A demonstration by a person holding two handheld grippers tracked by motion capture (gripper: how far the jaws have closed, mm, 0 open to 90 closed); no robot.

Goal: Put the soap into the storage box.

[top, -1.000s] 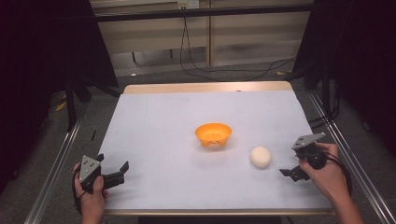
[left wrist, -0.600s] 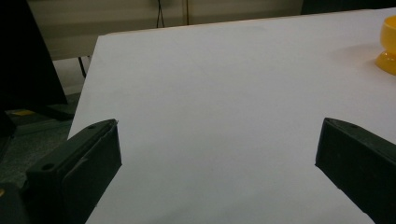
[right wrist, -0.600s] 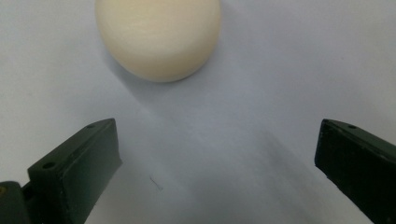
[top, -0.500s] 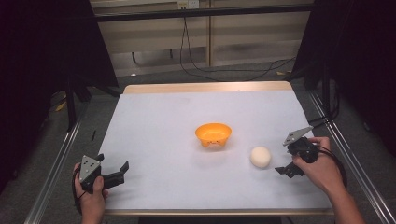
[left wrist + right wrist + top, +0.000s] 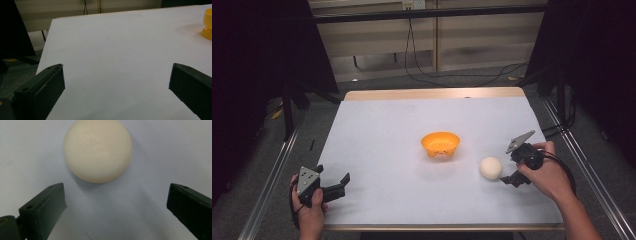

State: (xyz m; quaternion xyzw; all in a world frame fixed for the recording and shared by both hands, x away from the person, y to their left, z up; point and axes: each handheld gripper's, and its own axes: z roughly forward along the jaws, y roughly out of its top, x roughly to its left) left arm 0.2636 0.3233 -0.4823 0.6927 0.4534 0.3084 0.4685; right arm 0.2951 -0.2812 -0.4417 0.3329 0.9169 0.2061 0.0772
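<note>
Progress is standing at the approach stage: the right gripper (image 5: 115, 202), jaws wide and just closing slightly with nothing between them, is nearing the cream ball (image 5: 97, 150) lying just ahead on the desk (image 5: 387, 130), ungrasped, while the left gripper (image 5: 116, 82) is idling wide open.

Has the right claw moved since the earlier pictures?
Yes. The right claw has come leftward in the high view, toward the unmoved cream round ball; its jaws have just been closing slightly, with nothing between them.
</note>
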